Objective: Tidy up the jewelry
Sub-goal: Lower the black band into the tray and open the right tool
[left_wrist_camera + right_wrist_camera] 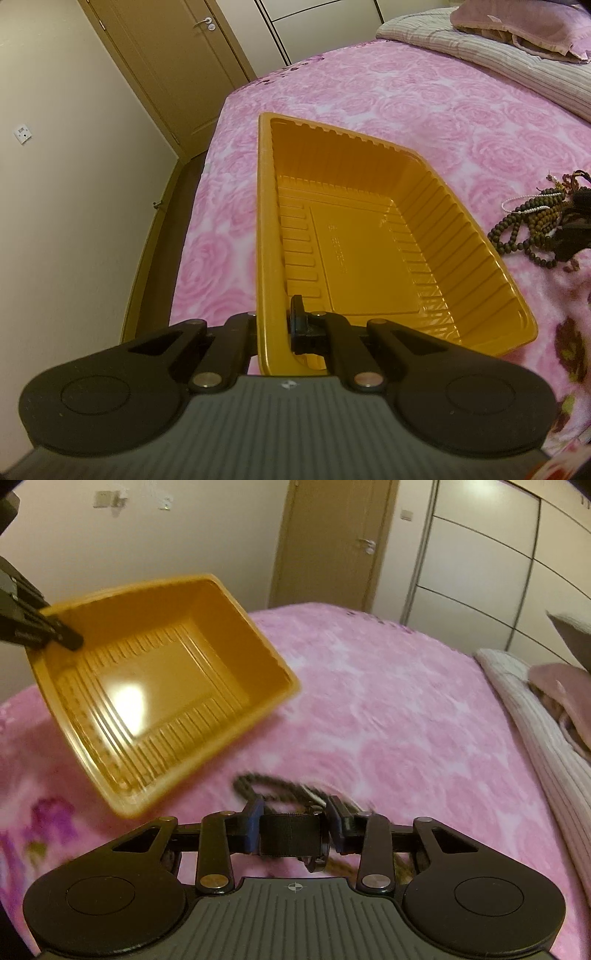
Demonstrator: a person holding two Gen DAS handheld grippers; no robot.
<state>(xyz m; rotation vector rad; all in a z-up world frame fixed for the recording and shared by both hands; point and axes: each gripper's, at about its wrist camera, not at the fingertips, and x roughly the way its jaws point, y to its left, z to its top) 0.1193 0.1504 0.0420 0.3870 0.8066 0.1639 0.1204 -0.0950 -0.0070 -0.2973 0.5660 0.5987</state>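
Note:
A yellow ribbed plastic tray point(424, 206) rests tilted on the pink rose bedspread point(424, 103), and nothing lies in it. My left gripper point(275, 314) is shut on the tray's near left rim. A pile of dark bead strings point(528, 221) and a thin white chain lies right of the tray. In the right wrist view, my right gripper point(295, 808) grips a wide black band point(290, 834) between its blue pads, lifted just above the blurred bead strings point(258, 781). The tray point(236, 638) sits to the upper left there, with the left gripper point(62, 635) on its rim.
A striped folded blanket point(498, 48) and a mauve pillow point(517, 18) lie at the bed's far right. The bed's edge point(207, 184) drops to the floor on the left. A brown door point(177, 55) and white wardrobe point(480, 572) stand beyond.

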